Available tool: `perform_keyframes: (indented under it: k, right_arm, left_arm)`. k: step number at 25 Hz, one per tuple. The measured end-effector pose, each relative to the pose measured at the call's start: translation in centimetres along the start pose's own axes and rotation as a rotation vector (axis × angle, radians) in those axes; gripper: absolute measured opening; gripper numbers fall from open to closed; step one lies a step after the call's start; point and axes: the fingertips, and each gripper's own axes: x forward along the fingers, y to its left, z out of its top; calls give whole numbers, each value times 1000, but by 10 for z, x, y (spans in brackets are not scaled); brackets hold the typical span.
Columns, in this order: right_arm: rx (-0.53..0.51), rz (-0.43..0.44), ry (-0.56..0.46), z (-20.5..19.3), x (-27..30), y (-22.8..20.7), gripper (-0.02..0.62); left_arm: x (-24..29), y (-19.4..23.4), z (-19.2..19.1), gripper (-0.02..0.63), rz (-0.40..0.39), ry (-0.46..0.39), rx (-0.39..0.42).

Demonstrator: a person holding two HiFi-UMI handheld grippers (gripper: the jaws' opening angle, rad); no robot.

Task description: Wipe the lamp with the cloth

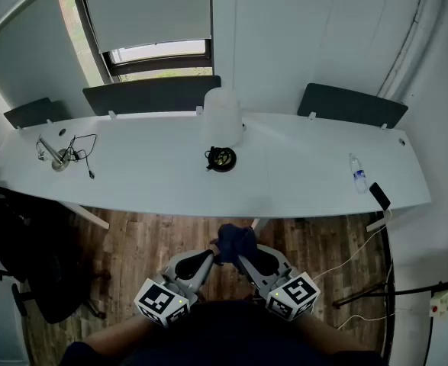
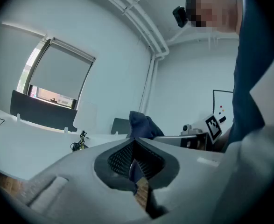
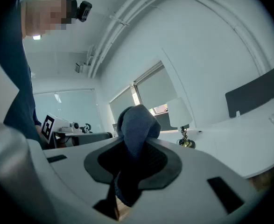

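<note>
Cloth in left tool, right tool

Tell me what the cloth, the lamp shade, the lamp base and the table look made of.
Cloth: soft dark-blue fabric, matte; it bunches and folds.
Lamp shade: white, frosted look, plastic or fabric, cannot tell which.
Lamp base: dark with brassy glints, likely metal.
Table: smooth white top, faint sheen, probably laminate.
</note>
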Motion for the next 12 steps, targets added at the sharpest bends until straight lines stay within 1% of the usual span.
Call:
perform_keyframes:
  k: [2, 8, 12]
  right_arm:
    - [0, -9, 0, 0, -1, -2, 94]
    - [10, -1, 4, 1, -3, -8, 94]
    - [16, 18, -15, 6, -6, -15, 94]
  left_arm:
    - [1, 0, -2, 5, -5, 1, 11]
    - [7, 0, -2, 5, 0, -1, 33]
    - [15, -2, 0, 5, 11, -4, 32]
